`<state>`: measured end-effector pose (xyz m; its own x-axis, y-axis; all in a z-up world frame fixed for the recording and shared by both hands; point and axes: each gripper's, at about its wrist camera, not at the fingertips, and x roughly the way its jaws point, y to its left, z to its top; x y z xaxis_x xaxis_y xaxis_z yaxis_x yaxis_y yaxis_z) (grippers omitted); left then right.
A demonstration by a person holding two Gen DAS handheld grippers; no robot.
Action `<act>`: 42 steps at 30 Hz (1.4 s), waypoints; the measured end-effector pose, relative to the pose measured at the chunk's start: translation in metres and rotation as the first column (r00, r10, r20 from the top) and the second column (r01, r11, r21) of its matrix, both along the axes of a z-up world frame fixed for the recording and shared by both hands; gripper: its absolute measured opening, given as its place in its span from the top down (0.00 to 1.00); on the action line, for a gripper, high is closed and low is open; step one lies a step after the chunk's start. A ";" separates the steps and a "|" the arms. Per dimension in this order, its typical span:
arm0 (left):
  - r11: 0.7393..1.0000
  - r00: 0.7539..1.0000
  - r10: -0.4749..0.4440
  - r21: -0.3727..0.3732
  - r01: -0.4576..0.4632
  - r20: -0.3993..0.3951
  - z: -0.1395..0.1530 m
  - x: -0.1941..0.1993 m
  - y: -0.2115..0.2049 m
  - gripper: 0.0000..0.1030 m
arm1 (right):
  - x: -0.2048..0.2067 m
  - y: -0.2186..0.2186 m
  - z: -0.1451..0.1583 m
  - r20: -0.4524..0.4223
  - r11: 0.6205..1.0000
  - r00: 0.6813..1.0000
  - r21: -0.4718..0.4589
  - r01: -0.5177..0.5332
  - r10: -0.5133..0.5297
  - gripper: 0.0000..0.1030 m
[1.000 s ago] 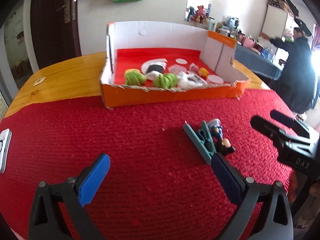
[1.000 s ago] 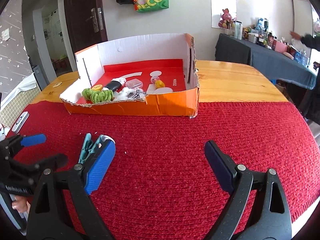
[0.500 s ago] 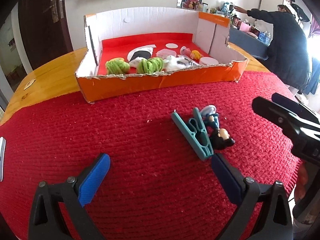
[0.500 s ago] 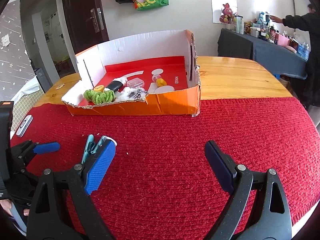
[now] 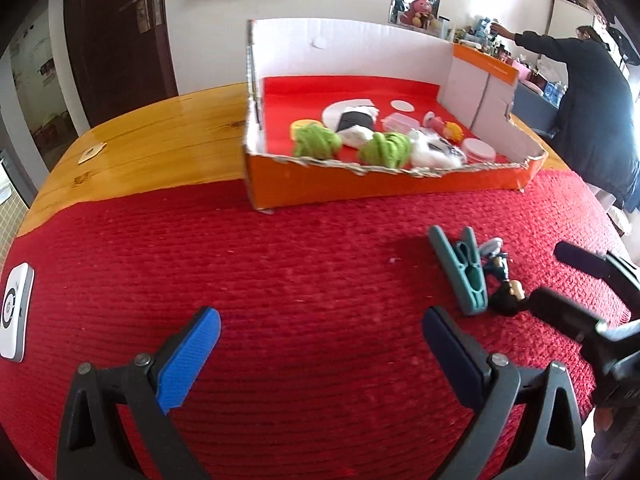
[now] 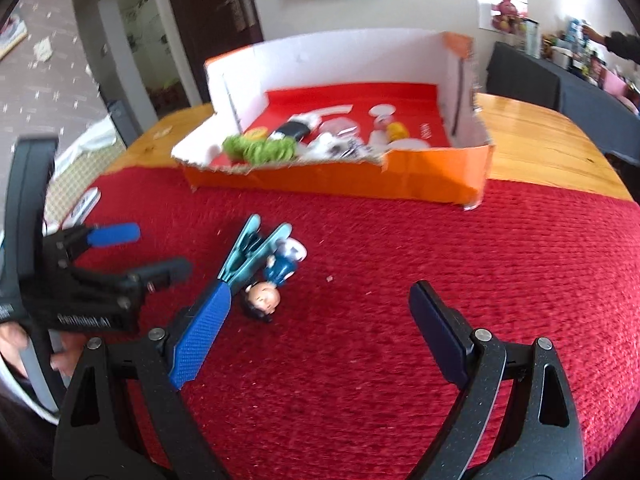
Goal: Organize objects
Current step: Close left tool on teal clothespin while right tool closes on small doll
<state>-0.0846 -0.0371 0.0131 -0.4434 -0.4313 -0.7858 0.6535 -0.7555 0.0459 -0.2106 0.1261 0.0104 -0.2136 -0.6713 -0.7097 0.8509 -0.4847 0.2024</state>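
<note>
Both tools empty, jaws wide apart. Left tool [image 5: 320, 344] hangs over bare red mat [image 5: 280, 280]; right tool [image 6: 320, 320] hangs low over mat w/ its blue pad nearly on the teal clip [image 6: 250, 254], contact can't be confirmed, right view is blurry. Progress est: mostly done. Orange cardboard box [image 5: 360, 188] at far edge of mat already holds 2 green yarn bundles [image 5: 316, 142], a black/white item, small clear container, white discs, a yellow bit, some white fluff. Left outside: teal clip [image 5: 464, 276] and small figurine [image 6: 272, 280], lying touching each other on the mat, between the tools and box, nearer right tool. Clip = plastic clothes-peg type, flat on its side, handles pointing toward box. Figurine = dark-haired head toward tools, blue body, white feet, lying on its back, face up. White gadget [image 5: 14, 312] at left mat edge, unclear if it's in scope. Wood tabletop [image 5: 152, 140] beyond mat. Likely next: right tool takes clip or figurine.
</note>
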 end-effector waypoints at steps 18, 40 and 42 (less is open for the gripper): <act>0.991 0.991 -0.131 0.026 0.131 -0.002 -0.003 -0.030 0.022 0.00 | -0.029 0.018 -0.003 -0.040 0.996 0.996 0.053 0.077 -0.075 0.11; 0.990 0.989 -0.141 -0.013 0.141 0.053 -0.006 -0.047 0.003 0.05 | -0.025 -0.001 -0.010 -0.037 0.993 0.998 0.110 -0.040 0.045 0.11; 0.984 0.983 -0.175 -0.015 0.176 0.054 -0.005 -0.050 0.005 0.08 | -0.029 0.002 -0.010 -0.021 0.994 0.999 0.098 -0.038 0.041 0.11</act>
